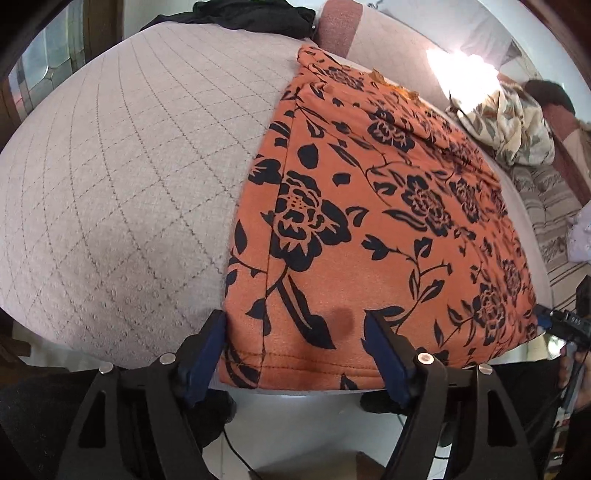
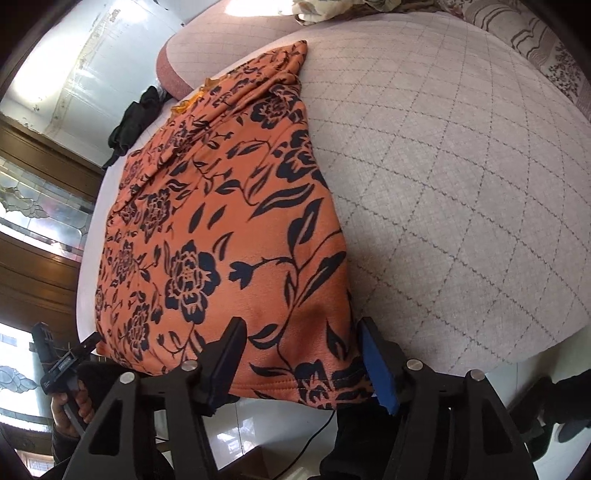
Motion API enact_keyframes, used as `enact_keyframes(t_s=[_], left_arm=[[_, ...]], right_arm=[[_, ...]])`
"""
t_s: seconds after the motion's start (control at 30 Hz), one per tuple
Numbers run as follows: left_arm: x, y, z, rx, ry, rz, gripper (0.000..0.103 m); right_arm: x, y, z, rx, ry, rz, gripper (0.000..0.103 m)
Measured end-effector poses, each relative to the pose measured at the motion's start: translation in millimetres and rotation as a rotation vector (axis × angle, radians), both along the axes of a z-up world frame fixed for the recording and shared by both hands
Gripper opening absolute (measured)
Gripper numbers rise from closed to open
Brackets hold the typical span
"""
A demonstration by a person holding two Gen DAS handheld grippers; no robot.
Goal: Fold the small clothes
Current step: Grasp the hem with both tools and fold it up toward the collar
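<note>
An orange garment with a black flower print lies spread flat on a bed covered in a pale grey quilted cover with a diamond pattern. Its stitched hem runs along the near edge of the bed, and the cloth stretches away towards the far side, where it bunches into folds.

The left gripper sits at the near left corner of the garment. Its jaws stand apart, one just off the garment's left edge and the other over the cloth, with the hem corner between them; the pads do not press on it.

The right gripper sits at the near right corner of the same hem. Its jaws are also apart, straddling that corner, one over the print and one at the garment's right edge. No grip on the cloth shows.

A black piece of clothing lies at the far edge of the bed. A cream patterned cloth is heaped far to the right.
</note>
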State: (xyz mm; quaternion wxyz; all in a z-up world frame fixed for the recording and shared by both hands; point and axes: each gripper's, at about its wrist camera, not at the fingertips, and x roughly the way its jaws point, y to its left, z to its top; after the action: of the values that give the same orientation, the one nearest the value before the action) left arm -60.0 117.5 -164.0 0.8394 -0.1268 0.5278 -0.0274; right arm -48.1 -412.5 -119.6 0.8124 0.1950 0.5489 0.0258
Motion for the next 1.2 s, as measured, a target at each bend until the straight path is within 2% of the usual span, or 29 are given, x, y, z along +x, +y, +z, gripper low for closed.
enact_keyframes(t_s=[0.03,0.07,0.1,0.13,0.17,0.23,0.3,0.37,0.5,0.53,0.6,0.63,0.67,0.7,0.8,0.83,0.87,0.9,0.93,0.97,1.1,1.2], left_arm=[[0.5,-2.7,0.2,0.018,-0.004,-0.01,0.065],[1.1,-4.0,0.9,0.042,-0.006,-0.014,0.031],[2.5,-3.0,1.6,0.055,0.0,-0.015,0.013],[2.7,4.3,3.1,-0.025,0.006,-0.012,0.007],[1.8,11.4,7.0,-0.08,-0.001,0.009,0.007],[-1.8,16.1,25.3,-0.071,-0.052,0.015,0.007],[-6.0,18.2,43.6,-0.101,-0.104,0.003,0.007],[-4.3,18.0,49.7,-0.091,-0.122,-0.003,0.008],[6.4,13.3,20.3,-0.038,-0.011,0.006,0.01],[6.4,10.8,14.9,-0.02,0.008,0.011,0.015],[3.9,9.3,10.9,-0.001,0.009,0.019,0.041],[2.8,8.6,11.0,0.002,0.005,0.024,0.062],[1.7,9.5,12.5,0.002,-0.004,0.03,0.07],[1.5,10.3,14.4,0.001,-0.019,0.034,0.069],[6.8,11.2,9.7,-0.001,-0.013,0.025,0.069],[10.6,9.9,6.3,0.011,-0.004,0.028,0.061],[12.8,8.2,5.8,0.054,-0.002,0.036,0.034],[15.2,6.8,6.8,0.065,-0.005,0.02,0.018],[16.0,9.7,8.5,-0.012,0.004,0.0,0.005],[14.8,14.2,11.7,-0.062,0.006,0.011,0.005],[9.1,16.7,36.5,-0.073,-0.065,-0.009,0.005],[19.3,19.8,14.0,-0.086,0.041,0.005,0.005]], right_arm=[[1.3,0.1,-1.3,0.0,0.006,0.001,0.065],[2.5,1.1,-1.6,-0.008,0.012,0.007,0.055],[3.6,1.9,-2.1,-0.02,0.021,0.015,0.043],[3.9,0.6,-2.8,-0.015,0.025,0.013,0.009],[2.4,-3.1,-2.3,0.019,0.018,0.003,0.007],[-2.6,-6.6,3.7,0.045,-0.018,-0.006,0.006],[-10.3,-11.7,19.2,0.079,-0.076,-0.025,0.006],[-12.8,-16.7,26.7,0.103,-0.092,-0.031,0.007],[-5.5,-23.9,2.1,0.118,-0.007,-0.068,0.01],[-5.0,-22.8,-1.5,0.133,0.002,-0.075,0.011],[-5.7,-20.3,-1.7,0.122,-0.006,-0.074,0.024],[-5.7,-18.9,0.0,0.121,-0.011,-0.072,0.05],[-5.9,-17.5,2.4,0.109,-0.013,-0.075,0.081],[-6.9,-17.6,4.4,0.082,-0.022,-0.082,0.085],[-2.2,-17.5,1.1,0.093,-0.011,-0.057,0.08],[0.3,-14.6,-2.4,0.09,0.006,-0.047,0.061],[2.1,-13.9,-5.6,0.072,0.025,-0.039,0.04],[5.3,-12.8,-6.9,0.07,0.032,-0.029,0.026],[5.5,-11.6,-7.2,0.083,0.037,-0.017,0.006],[4.8,-9.5,-4.9,0.085,0.035,-0.006,0.006],[-0.1,-11.2,17.3,0.143,-0.035,-0.005,0.006],[1.4,-15.8,9.5,0.181,-0.013,-0.014,0.006]])
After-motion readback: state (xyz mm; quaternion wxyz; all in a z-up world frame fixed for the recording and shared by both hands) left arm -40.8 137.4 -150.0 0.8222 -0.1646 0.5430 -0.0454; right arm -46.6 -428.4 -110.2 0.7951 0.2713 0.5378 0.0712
